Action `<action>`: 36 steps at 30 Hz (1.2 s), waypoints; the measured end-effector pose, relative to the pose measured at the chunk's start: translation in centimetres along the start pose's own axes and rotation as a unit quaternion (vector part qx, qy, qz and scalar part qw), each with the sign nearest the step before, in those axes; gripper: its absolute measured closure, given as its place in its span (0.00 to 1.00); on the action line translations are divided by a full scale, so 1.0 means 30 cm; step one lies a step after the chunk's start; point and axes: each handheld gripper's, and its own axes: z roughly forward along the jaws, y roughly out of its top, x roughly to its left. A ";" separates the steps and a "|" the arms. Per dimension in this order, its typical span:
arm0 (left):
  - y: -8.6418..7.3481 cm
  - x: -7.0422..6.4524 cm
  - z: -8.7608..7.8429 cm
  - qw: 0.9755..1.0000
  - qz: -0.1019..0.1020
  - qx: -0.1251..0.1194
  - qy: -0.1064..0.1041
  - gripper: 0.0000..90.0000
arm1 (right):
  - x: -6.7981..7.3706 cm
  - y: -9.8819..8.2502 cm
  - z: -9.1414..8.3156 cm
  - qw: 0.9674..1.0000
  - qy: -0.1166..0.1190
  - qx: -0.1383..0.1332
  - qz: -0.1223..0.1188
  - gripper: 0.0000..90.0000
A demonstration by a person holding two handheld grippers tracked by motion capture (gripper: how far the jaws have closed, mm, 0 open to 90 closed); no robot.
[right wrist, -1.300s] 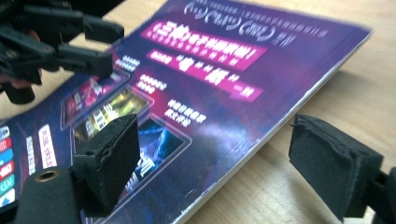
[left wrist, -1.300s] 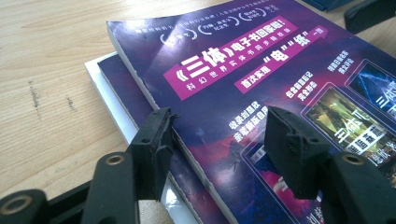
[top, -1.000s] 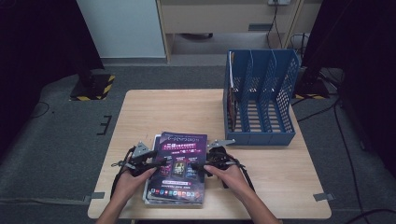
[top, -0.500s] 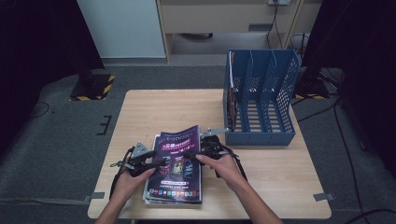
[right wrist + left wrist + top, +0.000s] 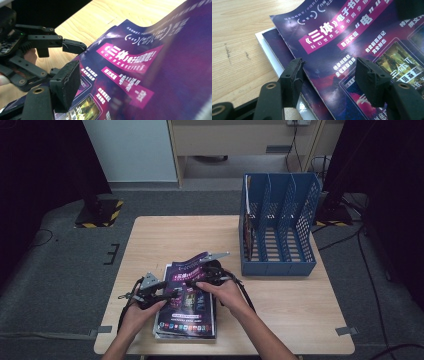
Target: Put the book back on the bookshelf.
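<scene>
High view: a blue slotted file rack (image 5: 280, 232) stands at the pale wooden table's (image 5: 165, 237) far right, well apart from a stack of glossy purple magazines (image 5: 187, 312) near the front edge. The right gripper (image 5: 197, 281), jaws just closing, pinches the top magazine (image 5: 192, 267), curling it up. The left gripper (image 5: 172, 295) straddles the stack's left edge, jaws half-wide.
</scene>
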 end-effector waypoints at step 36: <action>0.012 0.003 -0.001 0.999 -0.012 0.009 -0.029 0.25 | -0.001 0.056 -0.077 0.994 -0.050 -0.056 -0.076 0.87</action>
